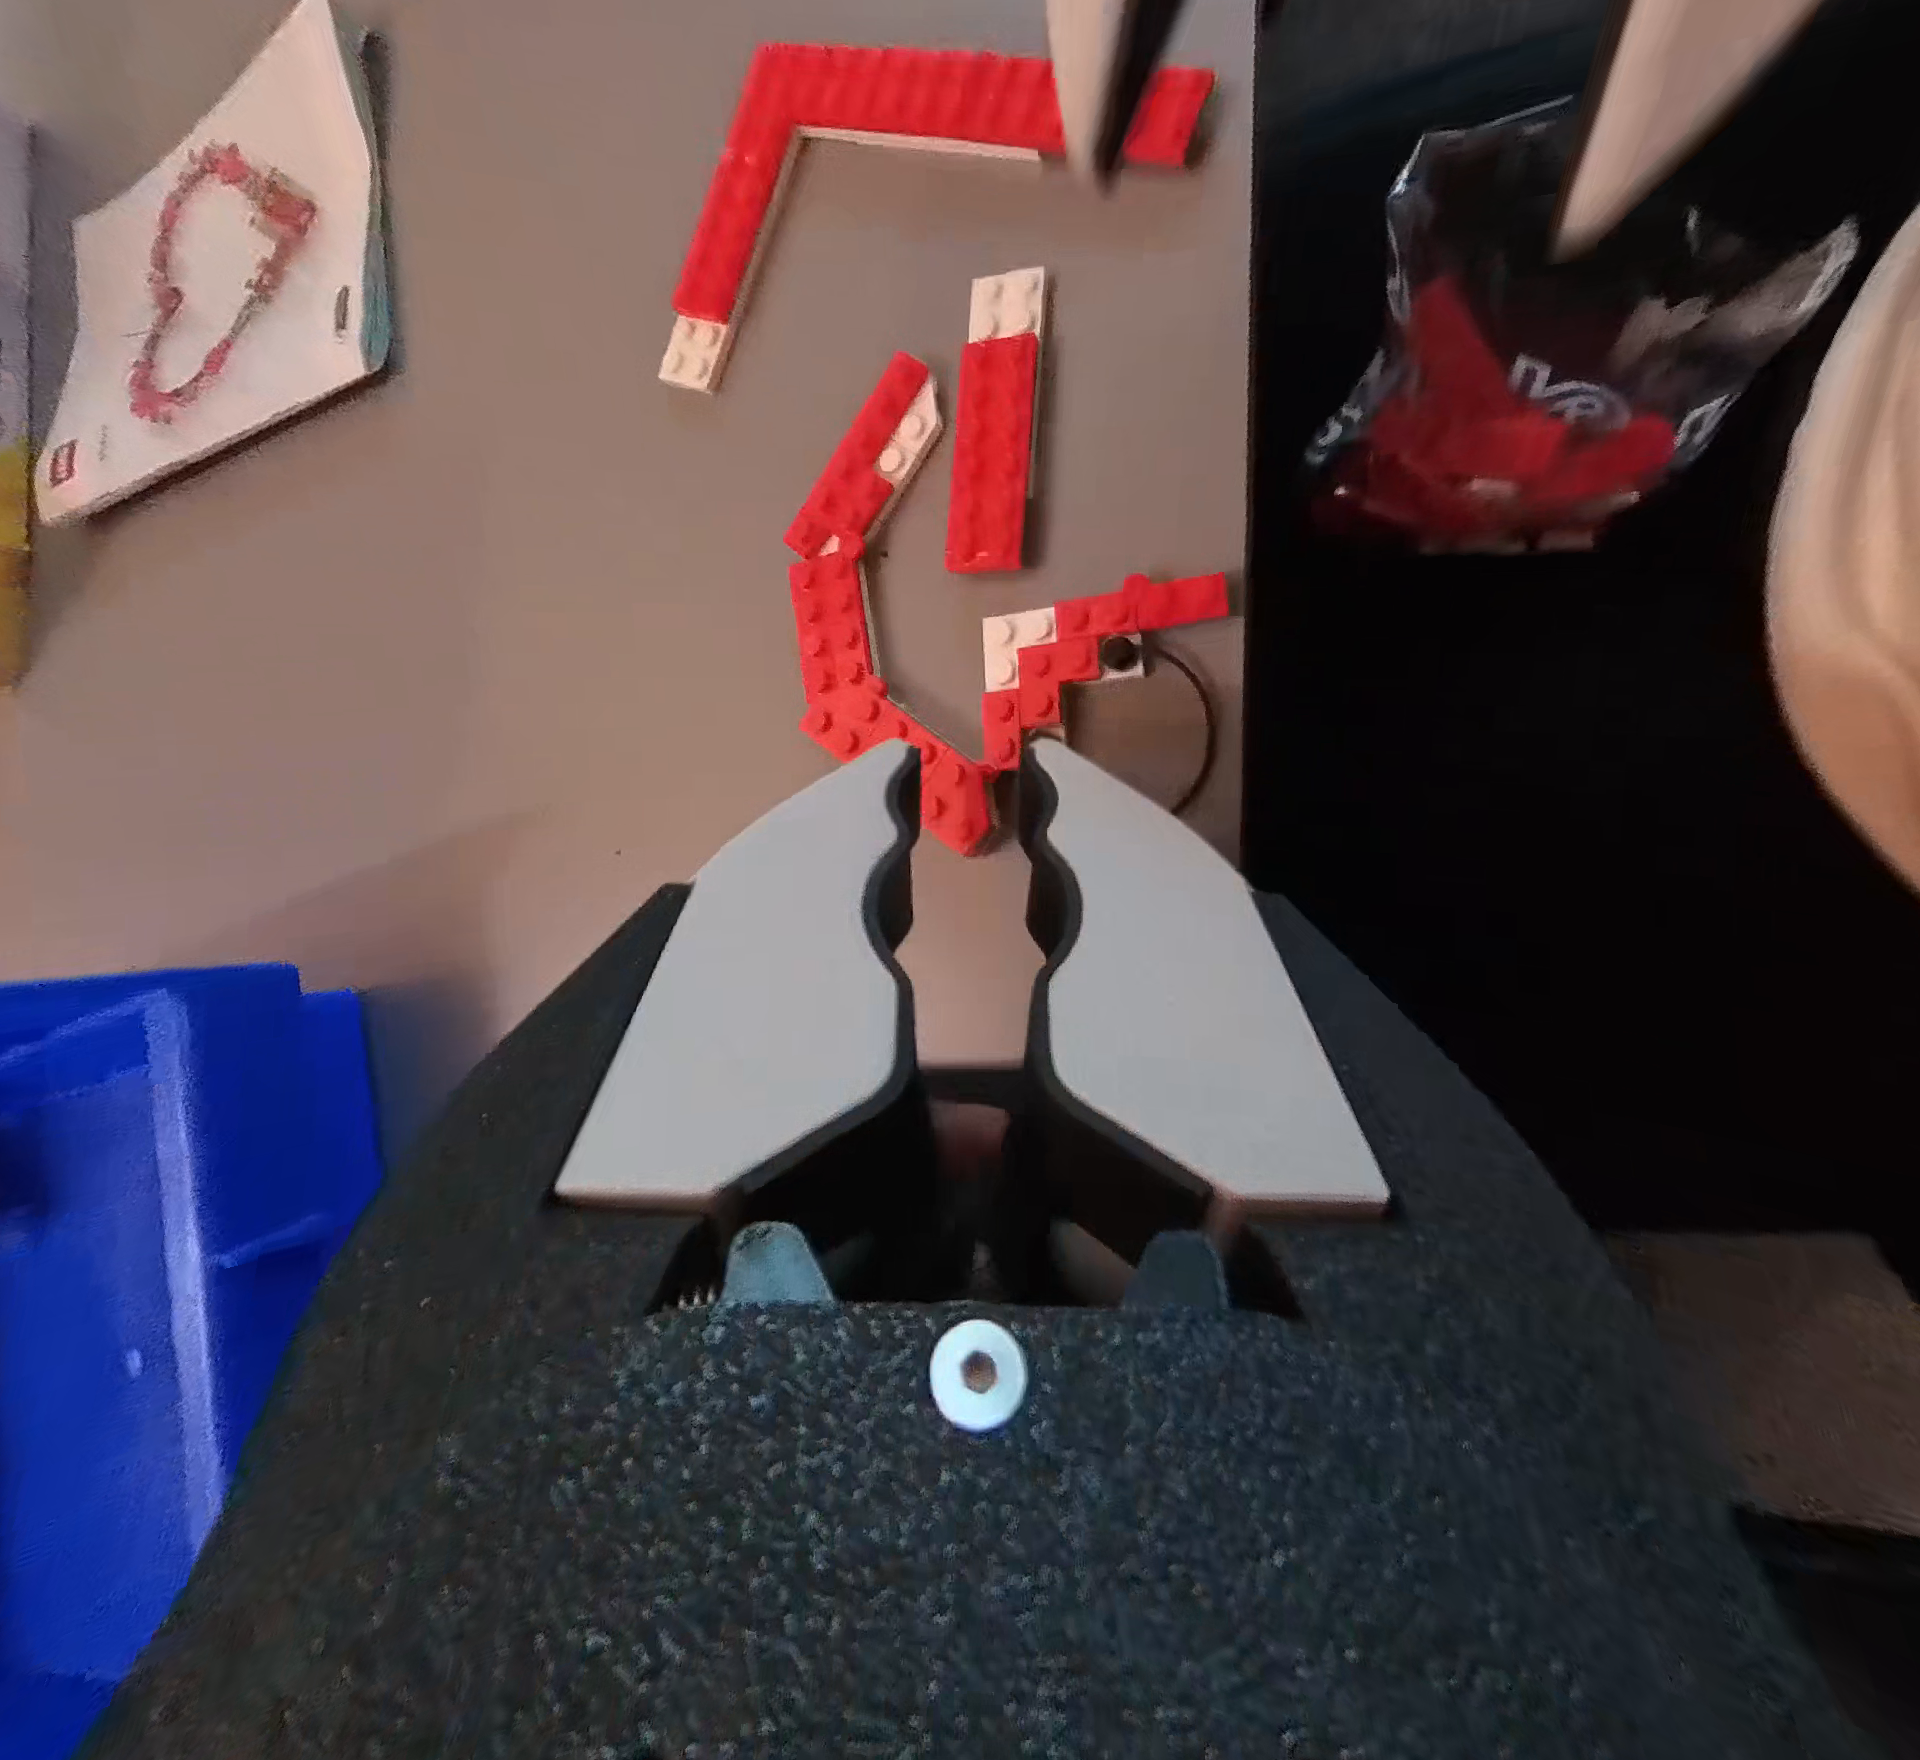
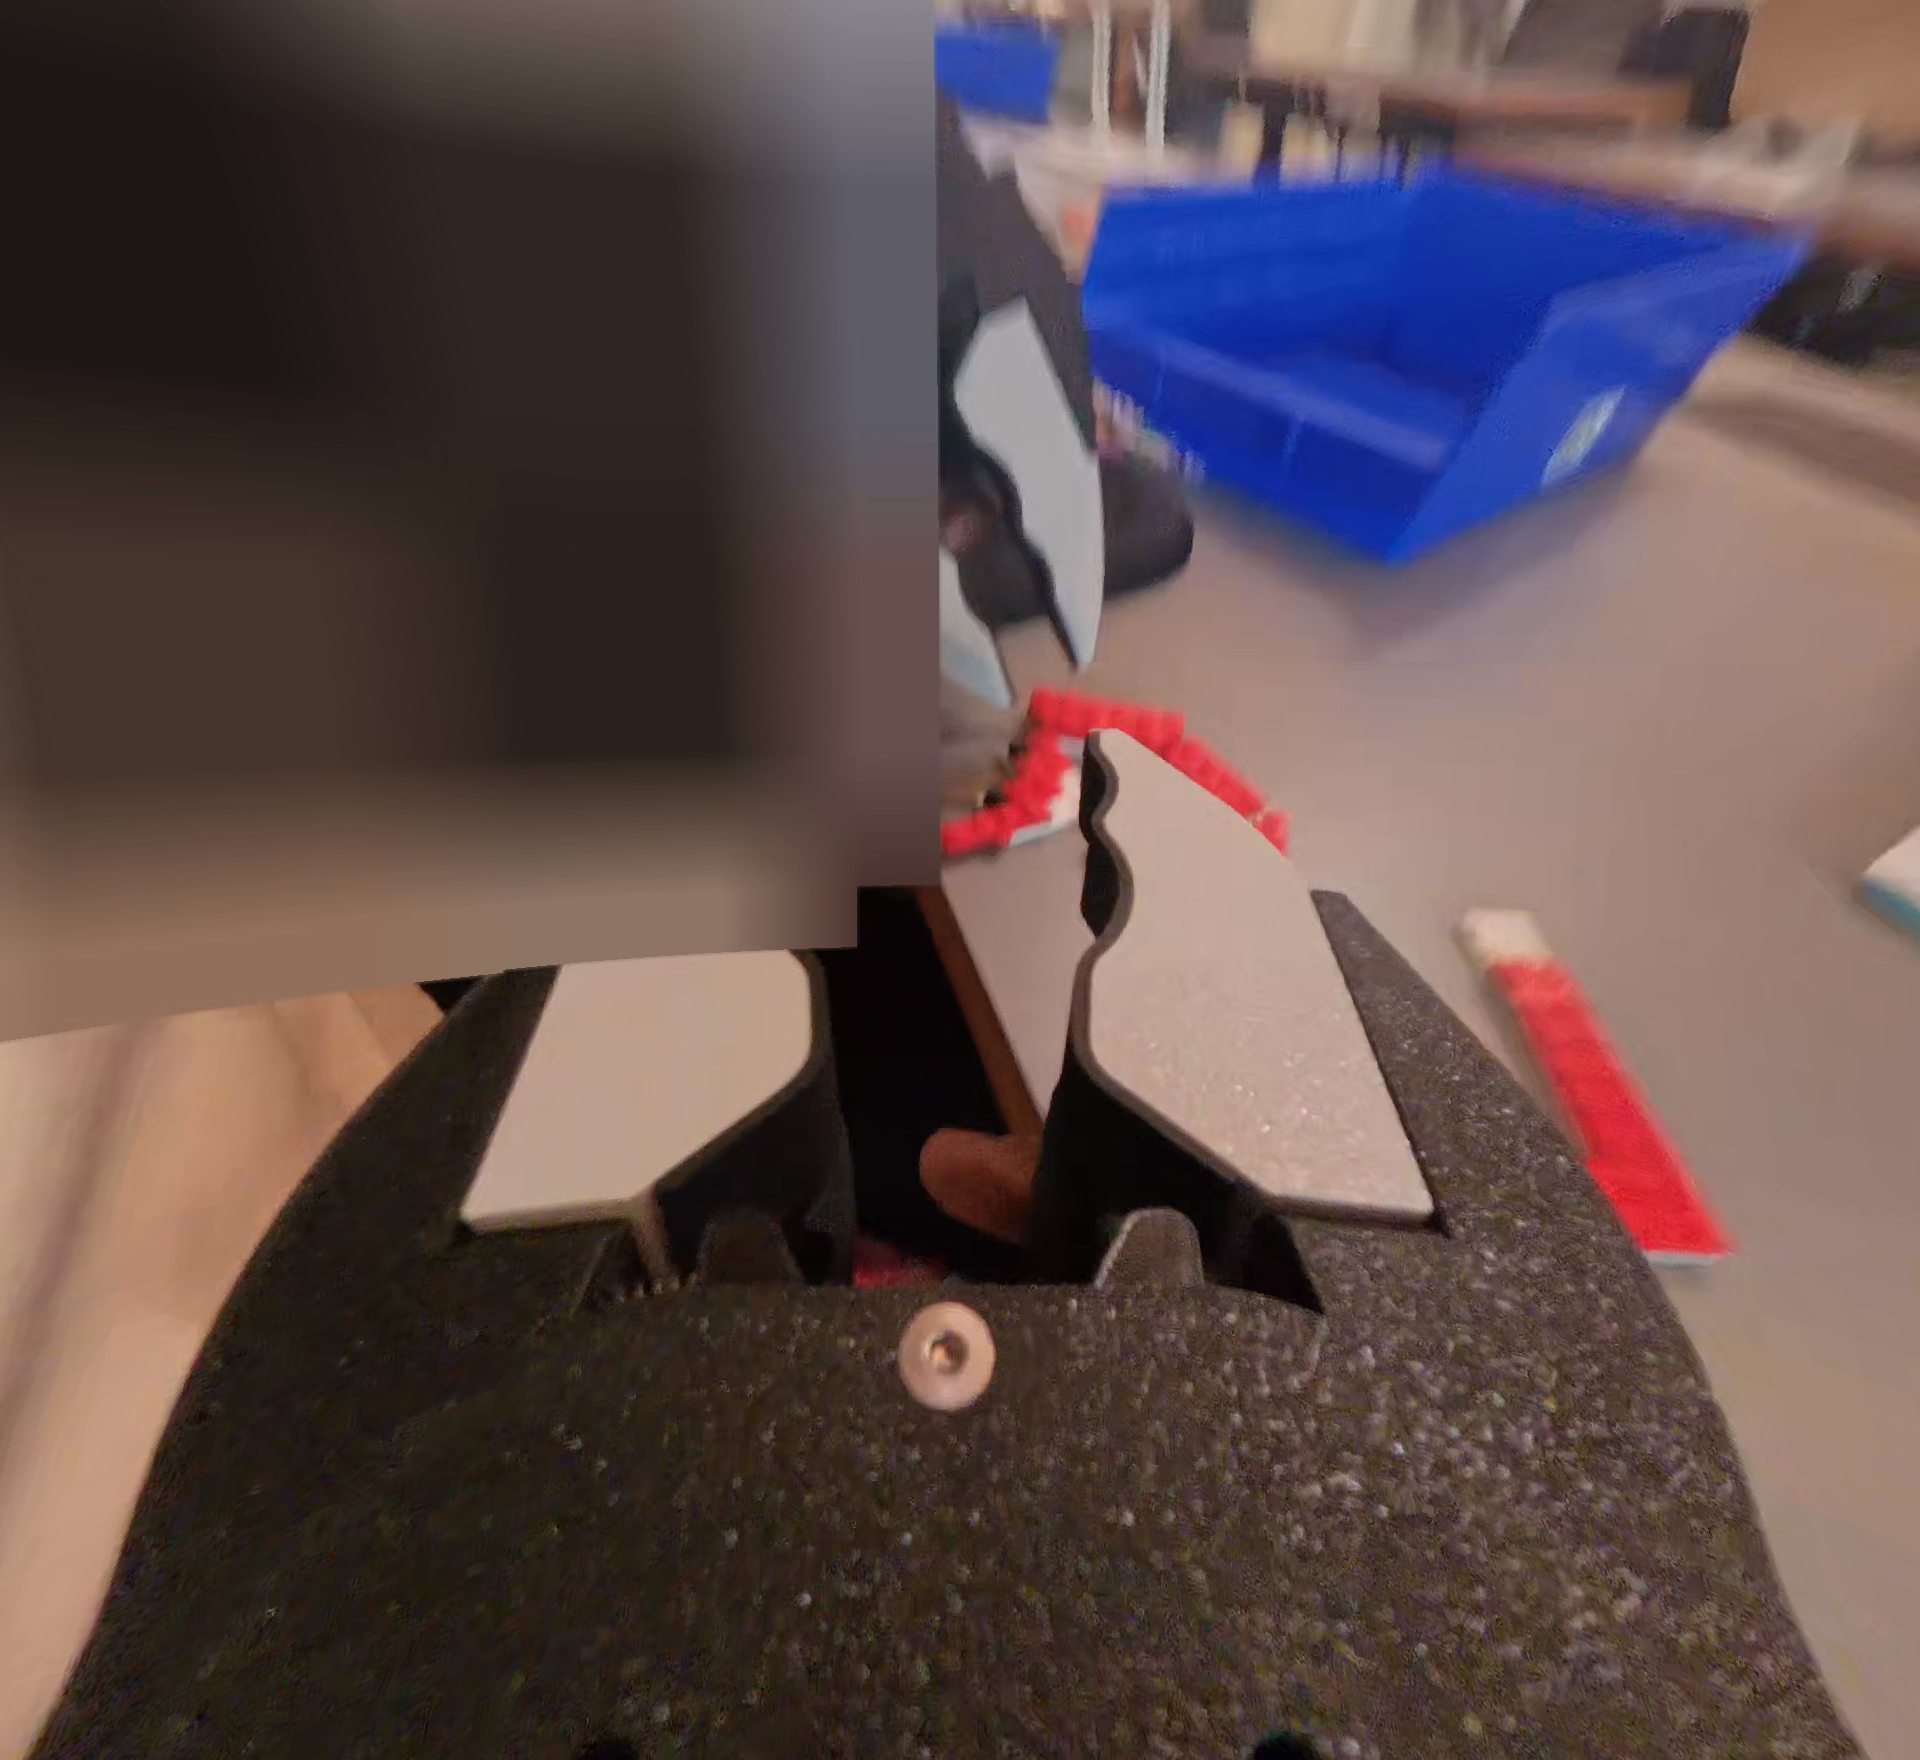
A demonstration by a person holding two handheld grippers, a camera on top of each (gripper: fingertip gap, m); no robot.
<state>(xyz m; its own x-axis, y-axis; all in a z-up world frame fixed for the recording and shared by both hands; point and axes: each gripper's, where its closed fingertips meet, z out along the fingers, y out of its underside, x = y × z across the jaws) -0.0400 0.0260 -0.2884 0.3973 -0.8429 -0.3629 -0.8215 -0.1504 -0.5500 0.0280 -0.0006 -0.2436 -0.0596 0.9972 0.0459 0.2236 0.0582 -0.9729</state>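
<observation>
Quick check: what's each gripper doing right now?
Left gripper: shut on the curved red brick chain.
Right gripper: open, holding nothing, above the table.

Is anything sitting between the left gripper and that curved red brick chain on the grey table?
Nothing visible does. The left gripper already straddles the bottom tip of the curved red brick chain, one finger on either side; whether they press it is unclear.

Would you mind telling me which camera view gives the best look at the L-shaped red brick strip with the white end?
The left wrist view shows it best: the L-shaped red brick strip lies flat on the grey table, seen whole from above except where a finger of the right gripper crosses its far end. The right wrist view, blurred and partly masked, does not show it.
</observation>
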